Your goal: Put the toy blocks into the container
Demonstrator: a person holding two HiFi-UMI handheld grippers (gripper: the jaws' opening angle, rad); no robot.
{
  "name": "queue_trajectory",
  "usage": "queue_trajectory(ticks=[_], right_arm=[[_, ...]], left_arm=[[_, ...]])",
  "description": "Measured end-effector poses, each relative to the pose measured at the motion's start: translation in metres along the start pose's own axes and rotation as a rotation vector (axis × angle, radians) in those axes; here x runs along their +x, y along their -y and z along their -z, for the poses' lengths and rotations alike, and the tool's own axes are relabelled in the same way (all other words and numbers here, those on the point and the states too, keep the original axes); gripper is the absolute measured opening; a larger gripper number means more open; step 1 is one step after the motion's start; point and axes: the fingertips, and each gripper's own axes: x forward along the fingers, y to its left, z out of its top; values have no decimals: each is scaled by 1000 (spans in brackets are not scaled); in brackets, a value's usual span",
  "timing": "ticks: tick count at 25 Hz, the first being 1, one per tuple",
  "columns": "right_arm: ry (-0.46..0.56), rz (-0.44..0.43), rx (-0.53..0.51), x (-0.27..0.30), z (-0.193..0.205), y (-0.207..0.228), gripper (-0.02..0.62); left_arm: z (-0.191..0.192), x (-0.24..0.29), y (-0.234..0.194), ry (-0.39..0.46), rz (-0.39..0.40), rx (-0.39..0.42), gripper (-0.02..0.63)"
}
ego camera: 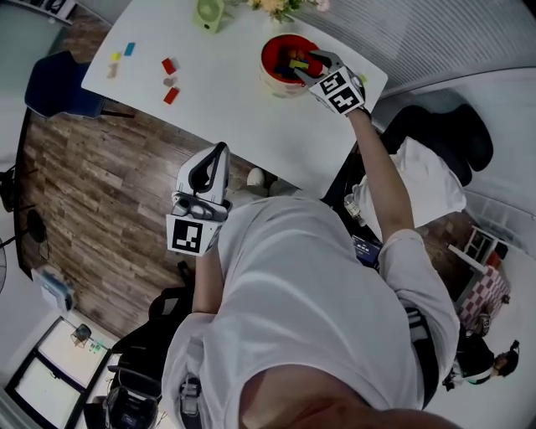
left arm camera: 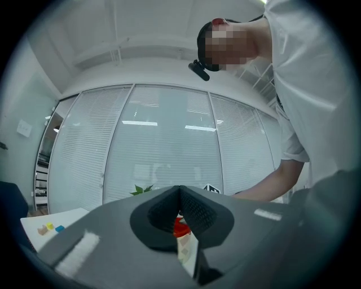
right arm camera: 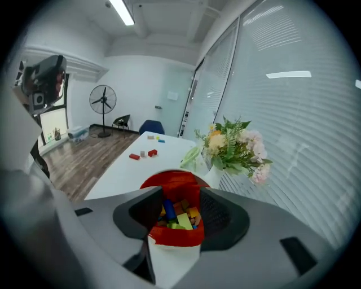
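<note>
Blocks (ego camera: 295,60) in container (ego camera: 268,59), container on table (ego camera: 226,96), loose blocks (ego camera: 169,65) well left

My right claw (ego camera: 316,60) hangs over one end of the white tabletop (ego camera: 234,92). Right under my claw sits the red container (ego camera: 265,60) with blocks inside. Just past my claw stand the flowers (right arm camera: 234,148) and a green thing (ego camera: 209,13). Far from my claw, toward the other end, lie a red block (ego camera: 169,65), a grey block (ego camera: 170,81) and a second red block (ego camera: 171,95). Farther still lie a blue block (ego camera: 129,49), a yellow block (ego camera: 115,56) and a tan block (ego camera: 111,71).
</note>
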Motion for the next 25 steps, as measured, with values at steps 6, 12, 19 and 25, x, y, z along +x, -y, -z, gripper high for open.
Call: queue_trajectory(ticks=[6, 12, 19, 25], right_arm=[[143, 99, 88, -48, -7, 8, 116], [275, 252, 209, -117, 3, 13, 7], [442, 390, 275, -213, 5, -2, 2], [515, 466, 358, -273, 6, -15, 2]], left_arm=[[10, 34, 15, -17, 81, 13, -3], [29, 81, 37, -26, 194, 29, -3], [36, 129, 72, -4, 313, 20, -3], [63, 165, 101, -16, 382, 14, -3]])
